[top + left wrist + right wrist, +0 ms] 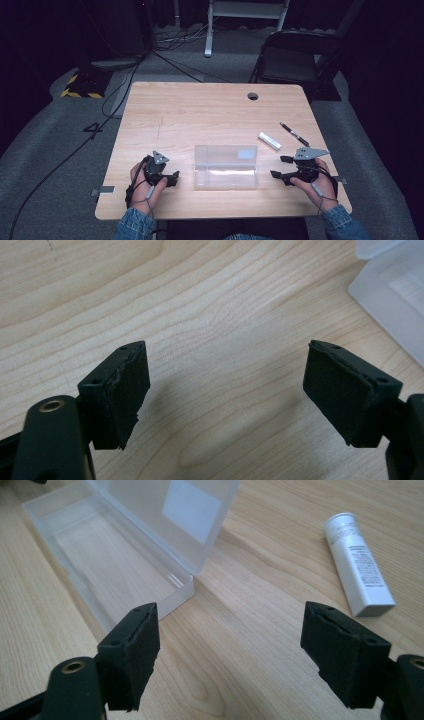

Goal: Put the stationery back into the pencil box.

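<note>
A clear plastic box (226,175) lies open in the middle of the wooden table (200,115), its lid (226,154) standing up at the back. My left gripper (175,178) rests just left of the box, open, with bare wood between its pads (125,390); a corner of the box (395,290) shows at the upper right. My right gripper (277,167) hovers right of the box, open and holding nothing (230,630). The box's empty tray (115,555) lies ahead to the left. A white tube (357,565) lies ahead to the right.
The white tube (269,140) and a black pen (294,134) lie on the table behind my right gripper. A cable hole (253,96) sits near the far edge. A folding chair (295,55) stands beyond the table, and cables (115,90) run over the floor at left.
</note>
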`<state>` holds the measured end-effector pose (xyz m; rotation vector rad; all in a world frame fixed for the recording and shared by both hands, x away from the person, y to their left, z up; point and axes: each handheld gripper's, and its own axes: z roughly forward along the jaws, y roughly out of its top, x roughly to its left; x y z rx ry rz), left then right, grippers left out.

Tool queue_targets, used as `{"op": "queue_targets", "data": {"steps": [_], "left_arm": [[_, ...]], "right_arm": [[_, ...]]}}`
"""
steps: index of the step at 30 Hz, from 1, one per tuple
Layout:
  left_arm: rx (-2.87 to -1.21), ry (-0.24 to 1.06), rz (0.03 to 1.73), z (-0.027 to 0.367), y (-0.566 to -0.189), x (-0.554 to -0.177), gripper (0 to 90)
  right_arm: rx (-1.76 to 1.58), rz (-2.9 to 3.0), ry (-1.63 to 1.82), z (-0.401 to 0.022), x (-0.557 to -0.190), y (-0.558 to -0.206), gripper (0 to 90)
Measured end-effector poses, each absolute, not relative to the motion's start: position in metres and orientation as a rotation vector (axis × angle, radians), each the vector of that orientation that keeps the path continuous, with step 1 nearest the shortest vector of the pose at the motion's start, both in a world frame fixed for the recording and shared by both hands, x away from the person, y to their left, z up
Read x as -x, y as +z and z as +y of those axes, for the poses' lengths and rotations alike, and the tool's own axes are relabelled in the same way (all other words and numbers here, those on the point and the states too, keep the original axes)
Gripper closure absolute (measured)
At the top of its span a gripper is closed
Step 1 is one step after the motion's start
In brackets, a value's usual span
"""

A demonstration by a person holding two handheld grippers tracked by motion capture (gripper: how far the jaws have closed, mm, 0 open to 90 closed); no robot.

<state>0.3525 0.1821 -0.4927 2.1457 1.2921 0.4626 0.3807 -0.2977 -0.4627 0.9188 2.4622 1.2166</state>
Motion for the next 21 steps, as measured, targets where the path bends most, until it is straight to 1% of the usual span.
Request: {"op": "queue_targets", "data": {"steps": [1, 6, 7, 8, 9, 10, 11, 12, 19, 21], "left_arm": [[-2.146, 0.463, 1.292, 0.182, -0.493, -0.352, 18.8], [-2.141, 0.459, 1.286, 0.183, -0.498, -0.357, 15.9], [-2.141, 0.459, 1.286, 0.183, -0.498, -0.357, 15.9], [-2.131, 0.456, 1.287, 0.183, -0.499, -0.357, 15.8], [-2.120, 0.451, 1.285, 0.183, -0.500, -0.358, 15.8], [-2.111, 0.459, 1.260, 0.185, -0.502, -0.358, 14.8], [-2.111, 0.459, 1.260, 0.185, -0.502, -0.358, 14.1], [-2.094, 0.464, 1.243, 0.185, -0.505, -0.358, 12.2], [-2.093, 0.466, 1.245, 0.185, -0.505, -0.358, 11.3], [-2.095, 0.464, 1.246, 0.185, -0.505, -0.358, 11.3]], "right_arm": [[-0.919, 2.462, 1.217, -0.298, -0.381, -0.463, 25.6], [-0.936, 2.434, 1.216, -0.304, -0.382, -0.457, 33.6], [-0.936, 2.434, 1.216, -0.304, -0.382, -0.457, 33.6], [-0.935, 2.441, 1.218, -0.305, -0.382, -0.456, 37.8], [-0.935, 2.441, 1.218, -0.305, -0.382, -0.456, 37.8], [-0.931, 2.446, 1.213, -0.305, -0.382, -0.456, 40.8], [-0.931, 2.446, 1.213, -0.305, -0.382, -0.456, 40.8], [-0.924, 2.449, 1.215, -0.305, -0.382, -0.456, 44.1], [-0.935, 2.445, 1.218, -0.303, -0.383, -0.450, 51.0], [-0.933, 2.429, 1.235, -0.304, -0.384, -0.447, 51.1]]}}
